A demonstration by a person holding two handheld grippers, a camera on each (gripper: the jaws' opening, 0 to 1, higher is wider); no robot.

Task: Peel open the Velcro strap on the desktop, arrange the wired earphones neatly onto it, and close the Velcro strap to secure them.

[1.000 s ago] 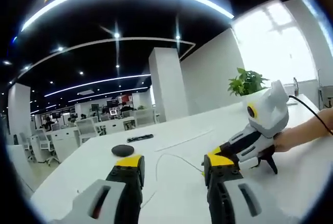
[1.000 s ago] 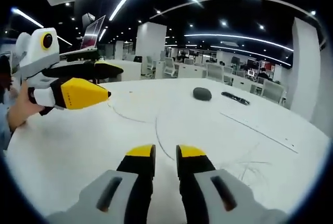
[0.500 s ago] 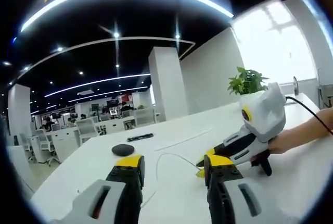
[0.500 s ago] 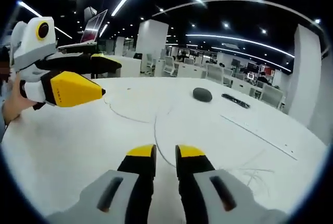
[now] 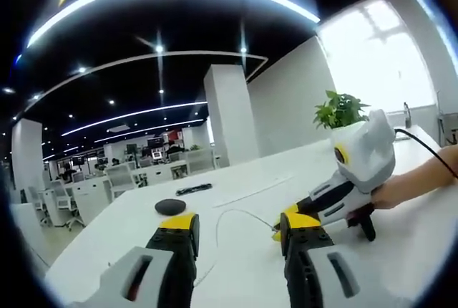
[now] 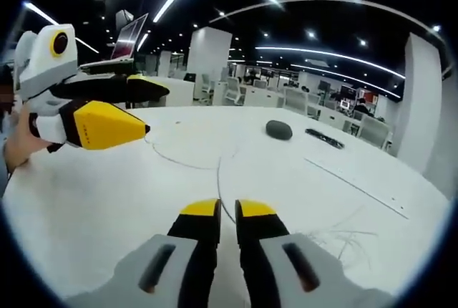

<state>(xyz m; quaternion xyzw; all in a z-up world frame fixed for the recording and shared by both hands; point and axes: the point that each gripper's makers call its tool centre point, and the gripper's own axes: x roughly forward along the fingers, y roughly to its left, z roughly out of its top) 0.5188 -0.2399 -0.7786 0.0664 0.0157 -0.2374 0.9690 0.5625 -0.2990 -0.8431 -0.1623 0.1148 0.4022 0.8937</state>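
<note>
R gripper (image 6: 226, 209) jaws nearly shut now, narrower than 0.5 s ago, over earphone wire (image 6: 187, 162); L gripper (image 5: 236, 223) jaws apart.

A thin white earphone cord (image 6: 215, 172) lies loose in curves on the white tabletop (image 6: 107, 200), well short of the flat black strap (image 6: 324, 137) lying farther back.

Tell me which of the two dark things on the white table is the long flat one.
The Velcro strap, the farther one. The nearer dark object is a rounded, domed lump.
</note>
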